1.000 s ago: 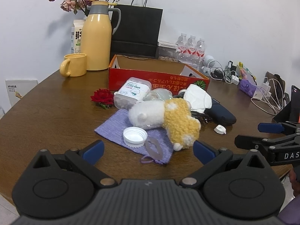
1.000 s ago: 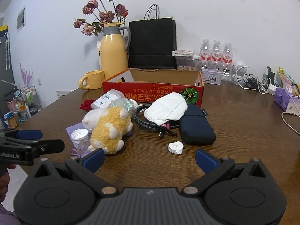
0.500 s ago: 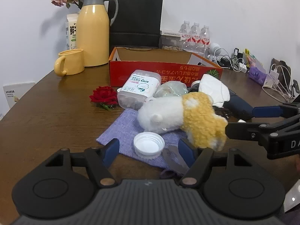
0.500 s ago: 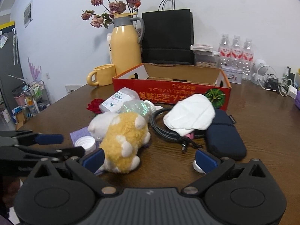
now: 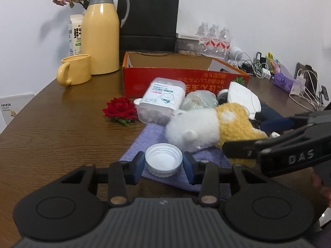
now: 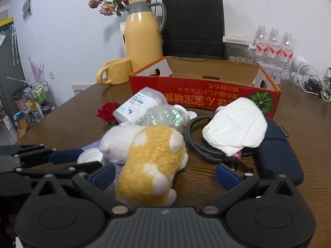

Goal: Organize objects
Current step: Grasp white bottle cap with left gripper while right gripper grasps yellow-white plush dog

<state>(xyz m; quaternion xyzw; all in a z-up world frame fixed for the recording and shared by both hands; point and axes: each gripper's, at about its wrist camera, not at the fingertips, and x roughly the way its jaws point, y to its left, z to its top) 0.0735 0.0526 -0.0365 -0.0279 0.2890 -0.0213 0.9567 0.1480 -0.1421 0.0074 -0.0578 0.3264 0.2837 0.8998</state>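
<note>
A white bottle cap (image 5: 163,160) lies on a purple cloth (image 5: 153,138). My left gripper (image 5: 163,166) has closed onto the cap, one blue pad on each side; it also shows in the right wrist view (image 6: 82,161). A white and yellow plush toy (image 6: 149,159) lies beside the cap. My right gripper (image 6: 164,174) is open with the plush's yellow rear between its fingers. An open red cardboard box (image 6: 204,91) stands behind. A white plastic jar (image 5: 162,99), a clear crumpled bag (image 6: 165,115), a red rose (image 5: 121,108), a white mask (image 6: 235,126), a black cable (image 6: 202,144) and a navy pouch (image 6: 277,155) lie around.
A yellow thermos (image 5: 101,33), yellow mug (image 5: 75,69), black paper bag (image 5: 149,22) and water bottles (image 5: 213,39) stand at the back of the round wooden table (image 5: 51,136). Chargers and cables (image 5: 304,88) lie at the far right.
My left gripper moved forward and closed its fingers around the white cap. My right gripper moved forward over the plush, staying open.
</note>
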